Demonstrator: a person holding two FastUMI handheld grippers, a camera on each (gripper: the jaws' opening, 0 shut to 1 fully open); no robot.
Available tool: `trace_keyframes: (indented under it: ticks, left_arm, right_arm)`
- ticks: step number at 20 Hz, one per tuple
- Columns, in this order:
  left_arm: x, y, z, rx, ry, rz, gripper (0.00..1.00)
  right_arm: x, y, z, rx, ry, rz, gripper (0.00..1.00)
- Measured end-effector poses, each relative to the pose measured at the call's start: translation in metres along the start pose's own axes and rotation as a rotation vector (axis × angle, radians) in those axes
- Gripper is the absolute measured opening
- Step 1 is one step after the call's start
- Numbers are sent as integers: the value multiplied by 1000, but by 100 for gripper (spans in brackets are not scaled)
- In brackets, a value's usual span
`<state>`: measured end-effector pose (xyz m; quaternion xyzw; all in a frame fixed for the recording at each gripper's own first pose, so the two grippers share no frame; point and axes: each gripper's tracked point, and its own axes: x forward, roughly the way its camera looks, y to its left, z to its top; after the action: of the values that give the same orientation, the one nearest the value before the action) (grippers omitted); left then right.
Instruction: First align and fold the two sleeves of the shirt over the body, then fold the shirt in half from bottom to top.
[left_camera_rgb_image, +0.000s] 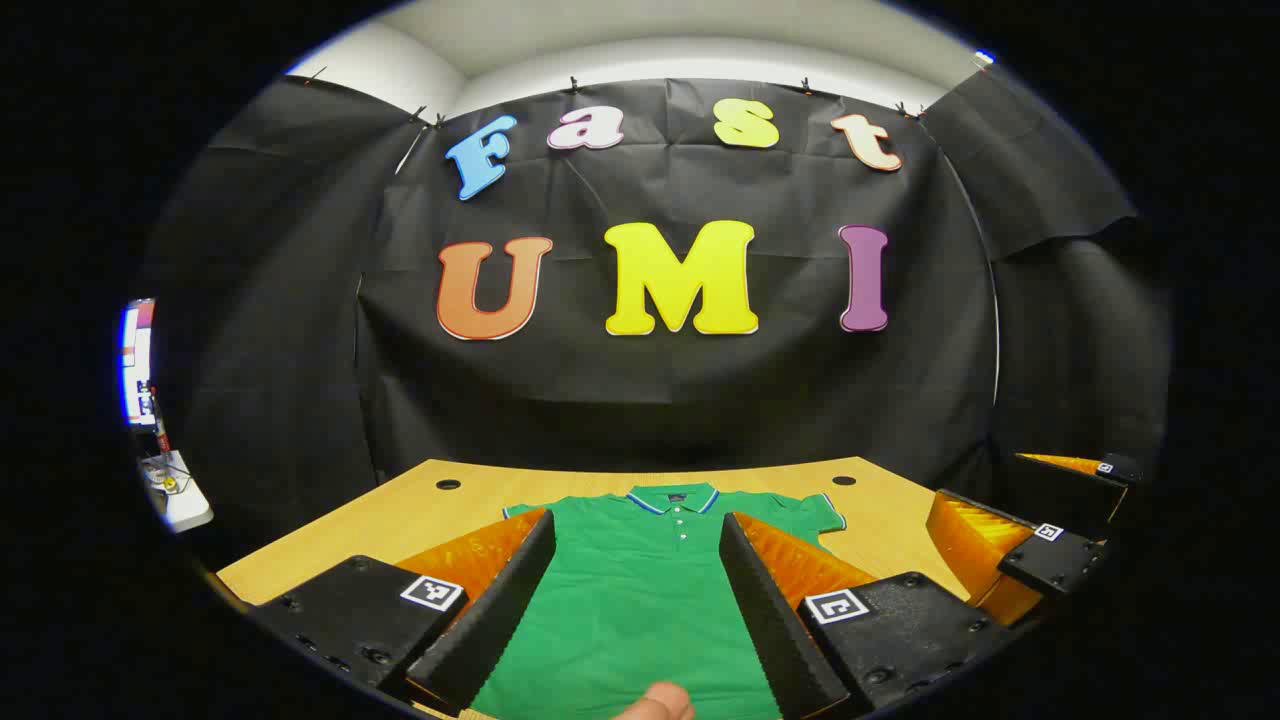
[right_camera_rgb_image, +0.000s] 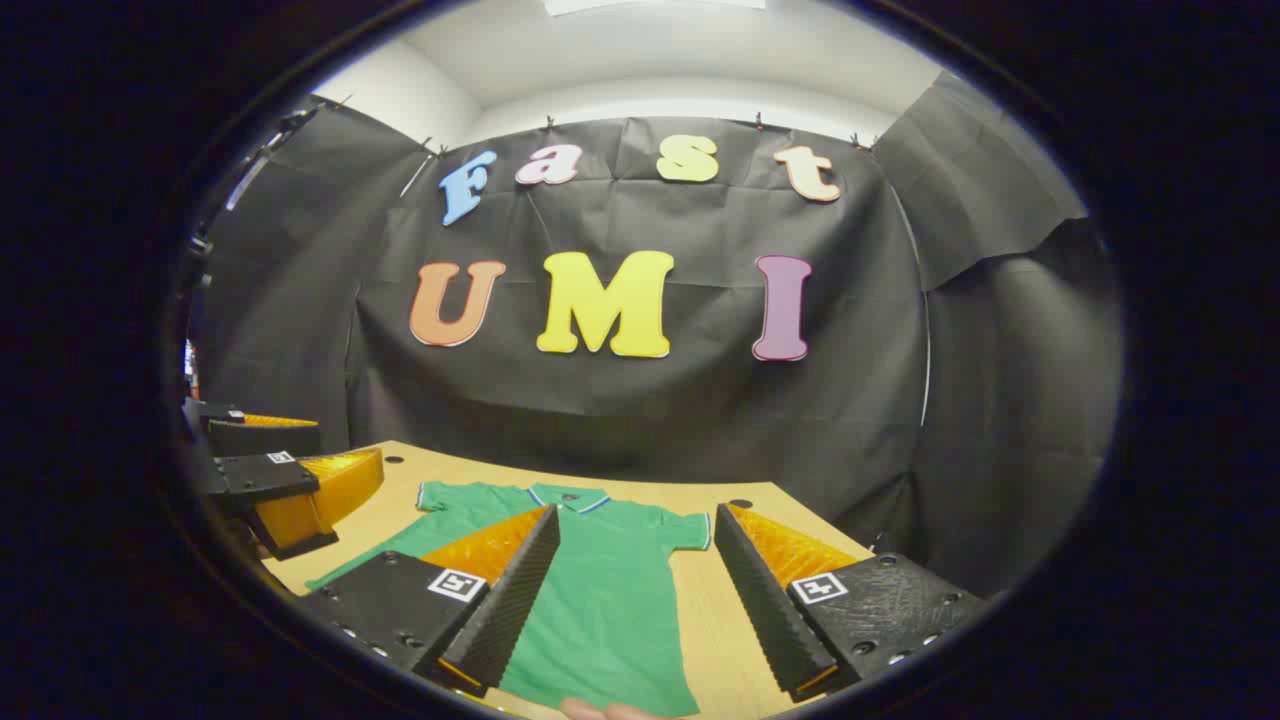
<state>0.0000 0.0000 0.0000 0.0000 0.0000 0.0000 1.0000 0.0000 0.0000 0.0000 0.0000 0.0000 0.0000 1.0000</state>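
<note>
The green shirt (left_camera_rgb_image: 640, 590) lies flat on the wooden table (left_camera_rgb_image: 400, 510), collar away (sleeves apparently unfolded). Left gripper (left_camera_rgb_image: 637, 610) and right gripper (right_camera_rgb_image: 637, 600) hover above it, both wide open, empty.

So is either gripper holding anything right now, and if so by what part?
Nothing is held. The left gripper and right gripper are both open above the green polo shirt, lying flat on the wooden table.
</note>
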Motion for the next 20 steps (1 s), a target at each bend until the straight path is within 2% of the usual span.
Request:
trace_keyframes:
  ticks: [6,9,16,20]
  left_arm:
    - [5,8,-6,-17,14,25,100]
    - [9,8,-10,-52,28,19,100]
    - [11,2,-9,-54,17,-10,100]
    - [12,2,-10,-36,16,-4,100]
  right_arm:
    - [1,-1,-10,-26,28,19,95]
    - [2,-4,-13,-37,34,18,95]
    - [9,0,-27,-53,64,35,97]
    - [12,0,-34,-55,76,35,95]
